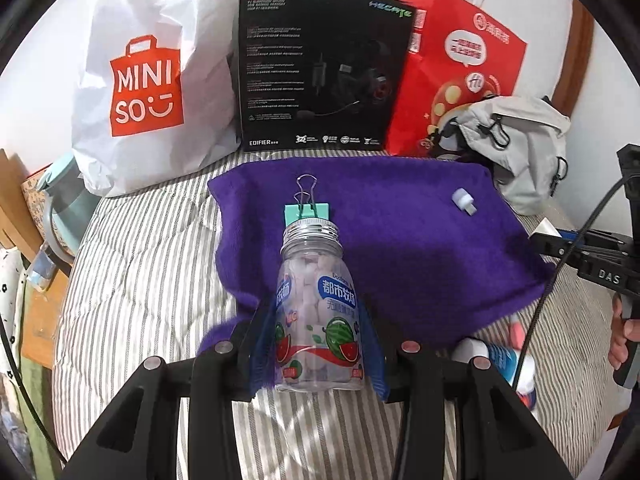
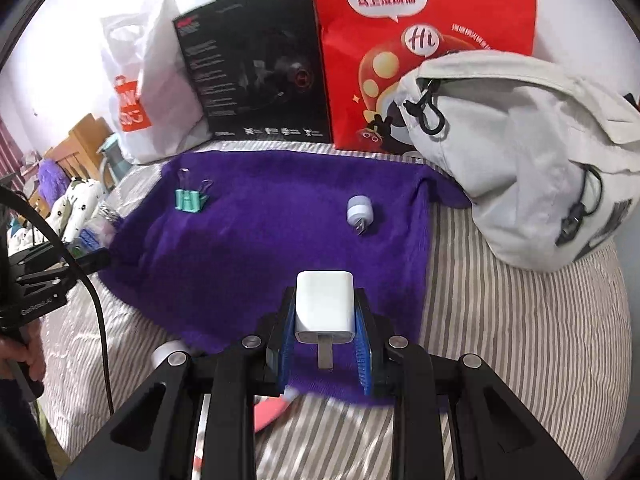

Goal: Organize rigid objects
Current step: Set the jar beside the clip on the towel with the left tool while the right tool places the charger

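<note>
Both my grippers are loaded: left gripper (image 1: 318, 344) clamps the candy bottle (image 1: 316, 308), its long axis pointing at the purple towel's (image 1: 400, 248) near edge, while right gripper (image 2: 325, 344) grips the white charger (image 2: 325, 306) over that same edge.

Fuzzy purple cloth (image 2: 256, 248) (matt), clear glossy plastic bottle (image 1: 316, 312)

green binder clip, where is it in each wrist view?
Left wrist: green binder clip at centre, on the purple towel, just beyond the mouth of the bottle held in the left gripper.
Right wrist: clip upper left, near the towel's far-left corner.
Shared landmark: black Edifier box behind the towel.
</note>
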`<state>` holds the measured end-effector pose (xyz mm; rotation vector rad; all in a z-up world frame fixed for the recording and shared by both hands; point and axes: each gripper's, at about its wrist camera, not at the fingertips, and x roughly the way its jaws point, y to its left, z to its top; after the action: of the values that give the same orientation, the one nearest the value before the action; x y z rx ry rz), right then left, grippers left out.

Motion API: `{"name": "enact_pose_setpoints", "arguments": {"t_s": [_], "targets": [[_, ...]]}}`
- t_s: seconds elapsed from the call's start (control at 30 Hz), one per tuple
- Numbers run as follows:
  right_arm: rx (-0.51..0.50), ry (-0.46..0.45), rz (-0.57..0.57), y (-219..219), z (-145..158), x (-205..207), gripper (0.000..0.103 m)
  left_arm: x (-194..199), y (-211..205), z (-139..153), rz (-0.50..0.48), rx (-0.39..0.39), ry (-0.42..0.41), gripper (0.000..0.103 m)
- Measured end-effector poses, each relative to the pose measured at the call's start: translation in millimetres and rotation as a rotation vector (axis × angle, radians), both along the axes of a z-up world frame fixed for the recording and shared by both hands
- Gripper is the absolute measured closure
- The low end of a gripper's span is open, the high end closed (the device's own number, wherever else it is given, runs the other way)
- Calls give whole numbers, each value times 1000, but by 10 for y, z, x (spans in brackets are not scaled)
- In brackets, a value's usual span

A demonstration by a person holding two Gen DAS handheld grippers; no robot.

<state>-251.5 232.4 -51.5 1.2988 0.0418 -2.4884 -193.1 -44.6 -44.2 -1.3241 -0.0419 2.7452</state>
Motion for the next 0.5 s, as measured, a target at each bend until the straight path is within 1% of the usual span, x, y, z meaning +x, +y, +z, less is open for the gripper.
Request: {"name": "enact_pose_setpoints", "arguments": {"t_s": [0.3, 0.5], "targets": [[60, -42, 12, -93, -329, -491, 77, -298, -30, -130, 11, 4, -34, 64], [93, -49, 13, -153, -482, -650, 77, -427, -20, -185, 9, 8, -45, 64]]}}
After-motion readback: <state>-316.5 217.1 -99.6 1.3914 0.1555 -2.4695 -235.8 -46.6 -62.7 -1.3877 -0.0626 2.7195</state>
